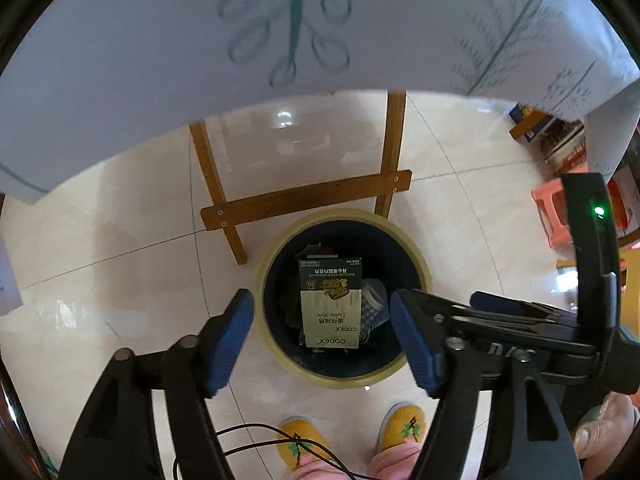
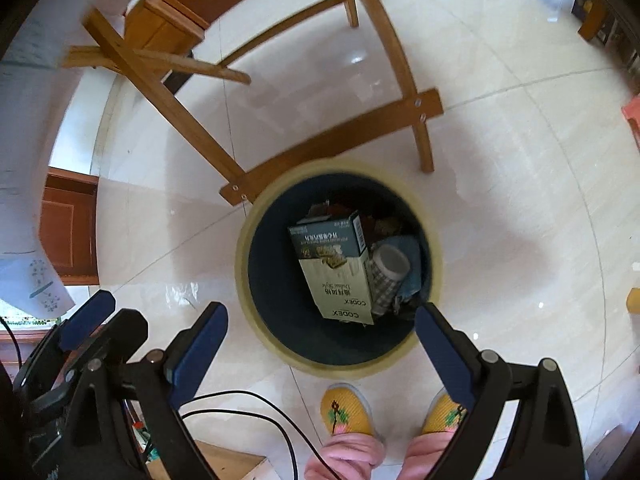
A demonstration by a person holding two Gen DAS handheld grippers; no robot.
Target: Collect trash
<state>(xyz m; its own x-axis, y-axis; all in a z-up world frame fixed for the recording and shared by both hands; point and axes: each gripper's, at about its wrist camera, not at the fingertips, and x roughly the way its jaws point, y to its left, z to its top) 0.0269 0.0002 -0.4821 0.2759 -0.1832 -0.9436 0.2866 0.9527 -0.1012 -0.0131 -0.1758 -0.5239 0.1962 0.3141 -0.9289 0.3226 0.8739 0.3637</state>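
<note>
A round bin [image 1: 280,354] [image 2: 256,312] with a pale rim and dark inside stands on the tiled floor. A green and white CODEX box [image 1: 330,312] [image 2: 336,272] lies in it on other trash, beside a white-capped container [image 2: 390,266]. My left gripper [image 1: 322,340] hangs above the bin, open, with nothing between its blue pads. My right gripper [image 2: 320,344] is open too, over the bin's near rim, and holds nothing. The right gripper's body [image 1: 520,320] shows at the right of the left wrist view.
A wooden table frame [image 1: 304,196] [image 2: 336,140] stands just behind the bin, under a white patterned cloth [image 1: 280,28]. The person's yellow slippers [image 1: 300,444] [image 2: 348,412] are close in front. A black cable [image 2: 248,412] trails over the floor. A pink stool [image 1: 552,216] is at the right.
</note>
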